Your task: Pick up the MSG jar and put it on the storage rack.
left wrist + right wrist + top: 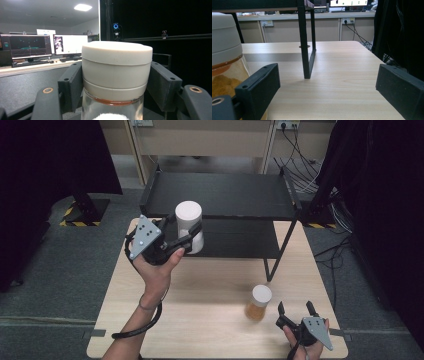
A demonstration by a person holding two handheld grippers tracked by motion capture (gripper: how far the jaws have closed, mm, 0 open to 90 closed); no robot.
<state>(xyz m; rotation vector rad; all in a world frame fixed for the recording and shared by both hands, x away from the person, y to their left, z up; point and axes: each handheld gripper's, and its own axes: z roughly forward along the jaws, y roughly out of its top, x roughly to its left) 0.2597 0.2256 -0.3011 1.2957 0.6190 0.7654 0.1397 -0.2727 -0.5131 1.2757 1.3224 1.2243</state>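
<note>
White-lidded clear jar [189, 226] between left hand-held gripper [186, 239] jaws.

This is an office used as a lab or test room. Lit computer monitors [31, 47] stand on a long beige counter [30, 68] under a ceiling light panel [82, 7]. Grey carpet floor [65, 265] surrounds the light wooden table [210, 320], black curtains [45, 160] hang at both sides, and cables [300, 175] run from a wall socket [287, 125] past its far right corner.
</note>
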